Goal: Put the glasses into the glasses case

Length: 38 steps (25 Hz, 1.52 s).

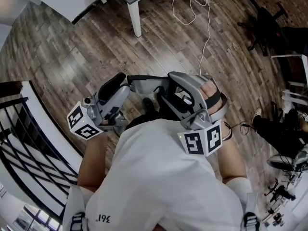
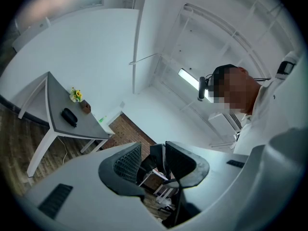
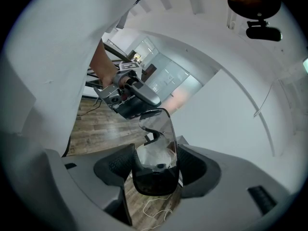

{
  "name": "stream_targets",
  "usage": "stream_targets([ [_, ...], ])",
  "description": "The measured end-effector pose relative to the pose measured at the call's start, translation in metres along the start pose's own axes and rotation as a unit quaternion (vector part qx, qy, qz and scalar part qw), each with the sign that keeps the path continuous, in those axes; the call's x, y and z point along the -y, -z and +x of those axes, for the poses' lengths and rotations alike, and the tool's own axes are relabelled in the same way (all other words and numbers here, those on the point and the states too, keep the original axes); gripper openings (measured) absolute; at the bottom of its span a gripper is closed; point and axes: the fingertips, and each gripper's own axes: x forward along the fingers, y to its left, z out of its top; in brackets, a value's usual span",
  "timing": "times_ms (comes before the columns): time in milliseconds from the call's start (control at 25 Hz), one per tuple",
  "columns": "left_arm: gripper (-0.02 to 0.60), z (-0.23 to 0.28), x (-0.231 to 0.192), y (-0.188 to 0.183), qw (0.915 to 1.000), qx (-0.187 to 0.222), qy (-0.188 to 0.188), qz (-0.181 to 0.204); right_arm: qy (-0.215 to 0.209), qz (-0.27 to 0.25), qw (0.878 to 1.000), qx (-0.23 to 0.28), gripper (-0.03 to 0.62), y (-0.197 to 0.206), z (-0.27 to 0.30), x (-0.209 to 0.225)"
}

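Dark-lensed glasses (image 3: 156,177) sit folded between the pads of my right gripper (image 3: 155,167), which is shut on them; one lens rises past the fingertips. The black glasses case (image 2: 69,117) lies closed on a grey table (image 2: 84,125) far off at the left of the left gripper view. My left gripper (image 2: 153,162) is open, with nothing between its pads. In the head view both grippers are held close in front of the person's white shirt, the left gripper (image 1: 120,88) beside the right gripper (image 1: 153,94). The case is not visible in the head view.
A small pot of yellow flowers (image 2: 75,95) and a brown box (image 2: 85,106) stand on the table beside the case. A white table leg (image 1: 135,16) and a loose white cable (image 1: 204,28) are on the wooden floor. A black railing (image 1: 29,148) runs at the left.
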Motion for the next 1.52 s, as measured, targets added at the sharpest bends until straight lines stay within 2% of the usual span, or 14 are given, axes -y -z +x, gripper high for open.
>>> stream_targets([
  [240, 0.152, 0.004, -0.03, -0.007, 0.9989, 0.011, -0.045, 0.006, -0.003, 0.002, 1.0, 0.013, 0.288, 0.023, 0.023, 0.02],
  [480, 0.152, 0.033, -0.061, -0.023, 0.9971, 0.022, -0.071, 0.012, -0.01, -0.007, 0.999, 0.033, 0.288, 0.047, 0.051, 0.058],
  [960, 0.152, 0.104, -0.1, -0.036, 0.9945, 0.03, -0.097, 0.027, -0.022, -0.02, 0.998, 0.059, 0.288, 0.102, 0.08, 0.122],
  [1280, 0.152, 0.127, -0.127, -0.047, 0.9938, 0.026, -0.106, 0.022, -0.03, -0.016, 0.997, 0.065, 0.288, 0.12, 0.105, 0.147],
  [1520, 0.152, 0.125, -0.135, -0.047, 0.9937, 0.024, -0.107, 0.025, -0.03, -0.02, 0.997, 0.062, 0.288, 0.124, 0.113, 0.149],
])
